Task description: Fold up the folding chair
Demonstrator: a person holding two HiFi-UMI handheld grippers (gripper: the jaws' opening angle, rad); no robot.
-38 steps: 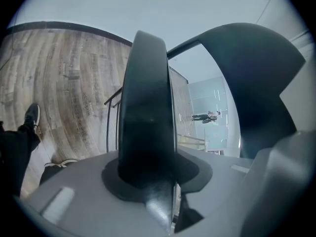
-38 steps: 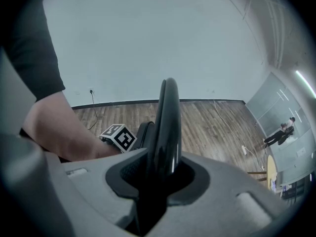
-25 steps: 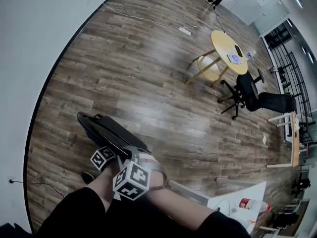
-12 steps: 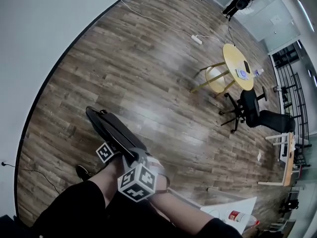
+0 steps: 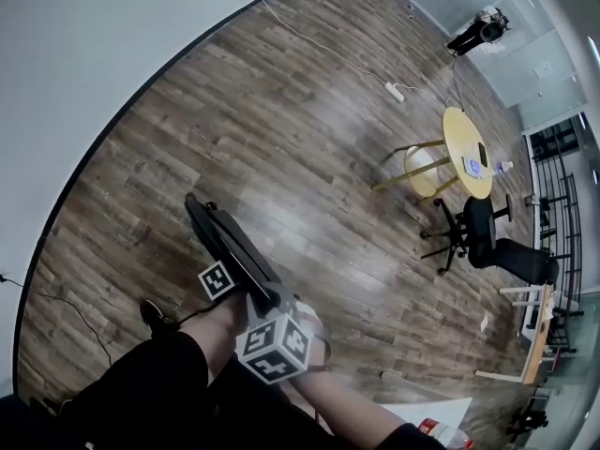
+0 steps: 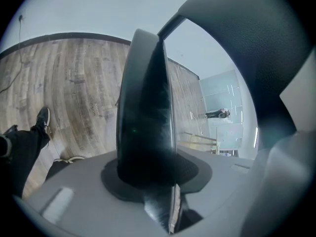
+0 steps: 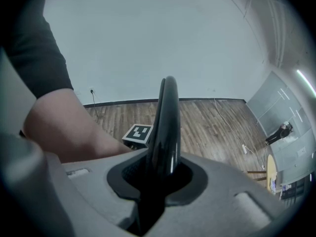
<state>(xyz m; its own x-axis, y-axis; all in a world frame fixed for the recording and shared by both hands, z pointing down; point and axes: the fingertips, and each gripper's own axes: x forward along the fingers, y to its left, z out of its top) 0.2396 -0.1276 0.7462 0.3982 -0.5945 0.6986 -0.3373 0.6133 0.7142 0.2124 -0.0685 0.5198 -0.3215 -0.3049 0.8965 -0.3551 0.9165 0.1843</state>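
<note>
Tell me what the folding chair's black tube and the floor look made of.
Chair tube: likely painted or coated metal, glossy black, with sharp highlights along its curve. Floor: wood-look planks, laminate or vinyl perhaps, with grain, seams and soft sheen.

Black folding chair (image 5: 230, 247), folded flat, tilted off the floor

Dark wood-plank floor (image 5: 309, 129) spreads below a plain white wall (image 5: 94, 45), a black skirting strip (image 5: 122, 112) where they meet; a white power strip (image 5: 394, 91) lies on the boards, its pale cable (image 5: 319, 47) trailing back toward the wall; near it stands a round yellow table (image 5: 466, 152) with small items on top, too small to name; just beside the table, a black office chair (image 5: 480, 232) on castors; a wood-topped table (image 5: 536, 336) farther right; a white tabletop (image 5: 422, 415) bears a red-labelled bottle (image 5: 441, 431); a person in dark clothes (image 5: 478, 31) is far off.
</note>
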